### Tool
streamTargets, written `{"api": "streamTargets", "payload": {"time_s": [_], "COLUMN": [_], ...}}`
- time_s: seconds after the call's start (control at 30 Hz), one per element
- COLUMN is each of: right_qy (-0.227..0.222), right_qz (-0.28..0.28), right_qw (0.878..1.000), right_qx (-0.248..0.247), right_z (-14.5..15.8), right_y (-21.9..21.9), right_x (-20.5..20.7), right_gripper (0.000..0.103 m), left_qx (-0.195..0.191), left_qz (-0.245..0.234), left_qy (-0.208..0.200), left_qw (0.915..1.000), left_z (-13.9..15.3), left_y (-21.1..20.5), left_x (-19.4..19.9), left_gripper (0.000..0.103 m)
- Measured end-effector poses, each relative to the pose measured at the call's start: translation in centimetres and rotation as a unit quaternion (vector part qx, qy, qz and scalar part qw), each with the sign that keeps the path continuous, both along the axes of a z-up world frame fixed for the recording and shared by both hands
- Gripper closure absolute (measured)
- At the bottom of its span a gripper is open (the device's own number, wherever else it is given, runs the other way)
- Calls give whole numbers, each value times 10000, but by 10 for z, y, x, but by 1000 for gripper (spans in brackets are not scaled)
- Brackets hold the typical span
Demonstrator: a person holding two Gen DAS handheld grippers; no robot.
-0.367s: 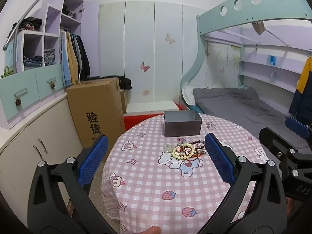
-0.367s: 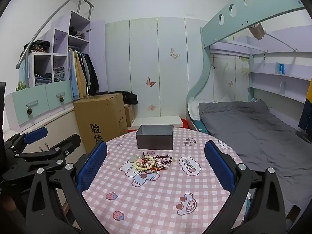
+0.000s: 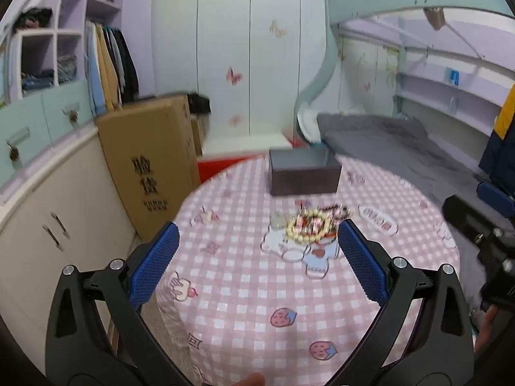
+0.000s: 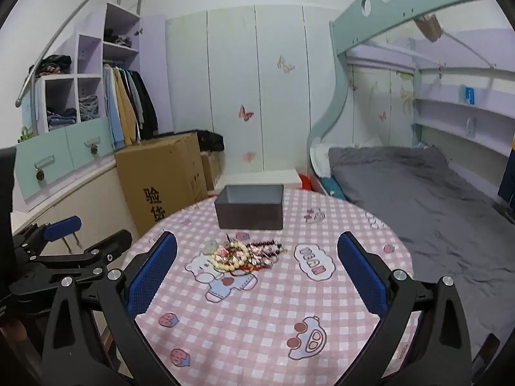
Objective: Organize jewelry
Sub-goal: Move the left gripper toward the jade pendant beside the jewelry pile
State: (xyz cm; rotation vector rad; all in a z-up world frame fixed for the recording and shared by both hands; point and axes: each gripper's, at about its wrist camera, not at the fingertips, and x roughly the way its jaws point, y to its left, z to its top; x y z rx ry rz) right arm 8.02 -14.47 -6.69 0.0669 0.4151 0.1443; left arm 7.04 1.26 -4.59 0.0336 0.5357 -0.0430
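A round table under a pink checked cloth (image 4: 257, 315) is carrying a loose, probably tangle-prone heap of beaded bracelets (image 4: 244, 252) just before a dark grey open box (image 4: 250, 207); both the left gripper (image 3: 257, 263) and the right gripper (image 4: 257, 267) are gaping wide and empty, so hooking one cream bead loop looks best.

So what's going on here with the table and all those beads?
A person is holding a gripper in each hand over a round table with a pink checked cloth. The left gripper and the right gripper are both open and empty. A pile of jewelry, beaded bracelets among it, lies in a heap near the middle of the table. Behind it stands an open dark box, which looks empty from here. Nothing has been picked up yet.
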Motion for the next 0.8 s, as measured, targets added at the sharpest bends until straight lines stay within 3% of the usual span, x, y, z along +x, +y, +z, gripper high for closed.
{"api": "streamTargets", "payload": {"time_s": [0.3,0.53,0.7,0.8], "right_qy": [727,1089,1226,1273], "right_qz": [171,290,407,459], "right_qw": [9971,9936,9915,9907], "right_qx": [-142,-121,-137,-158], "right_z": [-32,-54,-64,-68], "right_y": [-3,-9,-13,-15], "right_x": [17,47,68,76], "right_gripper": [7,7,10,15], "left_qx": [-317,-478,-237,-98], "left_qz": [-49,-348,-566,-440], "left_qy": [1026,1291,1328,1472], "left_qw": [9942,9899,9892,9881], "left_z": [-60,-79,-83,-89], "left_y": [21,12,-4,-3], "left_x": [56,99,129,149], "left_gripper": [6,6,8,15]}}
